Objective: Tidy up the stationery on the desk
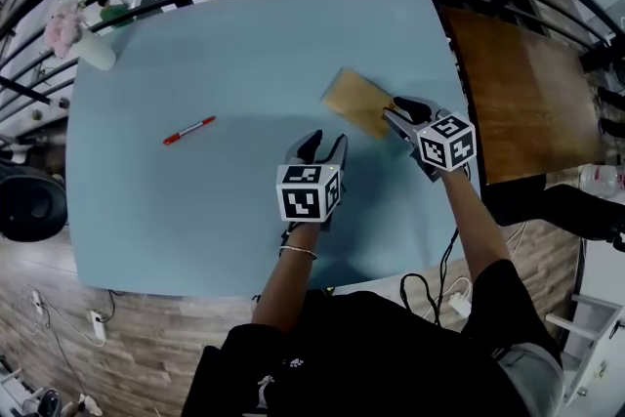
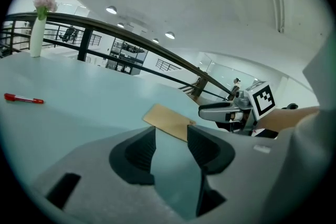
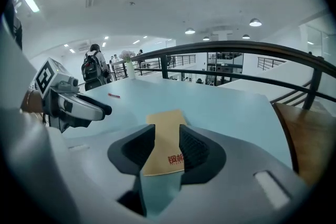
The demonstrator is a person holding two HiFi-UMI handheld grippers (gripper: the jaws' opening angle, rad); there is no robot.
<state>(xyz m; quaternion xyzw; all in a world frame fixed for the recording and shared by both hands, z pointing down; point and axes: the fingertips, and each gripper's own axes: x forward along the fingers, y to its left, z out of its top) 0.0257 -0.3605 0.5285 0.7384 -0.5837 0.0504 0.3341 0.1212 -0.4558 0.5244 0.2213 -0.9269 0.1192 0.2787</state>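
The brown envelope lay flat on the pale blue table, right of centre, its printed end nearest the person. The red pen lay well apart from it to the left, and a vase with flowers stood at the far left corner.

The right gripper hung over the envelope's near end with its jaws released. In its own view the paper showed in the gap between them, but neither pad pressed on it. The left gripper was also released and held nothing. Only bare table showed between its jaws, with the envelope's left edge just ahead.

The step in hand looked like picking up the envelope, and a thin sheet lying flush on a smooth top is hard to pinch. It would probably go best if the right gripper came in low and shallow at the near edge, getting one jaw under the paper instead of pressing down on top of it. The left gripper was well placed to steady the far side, or to stop the sheet sliding away as the right one pushed in. Closing should wait until the edge sat clearly between the pads. A grip on a corner alone would likely let the envelope droop or twist. The pen could be taken afterwards
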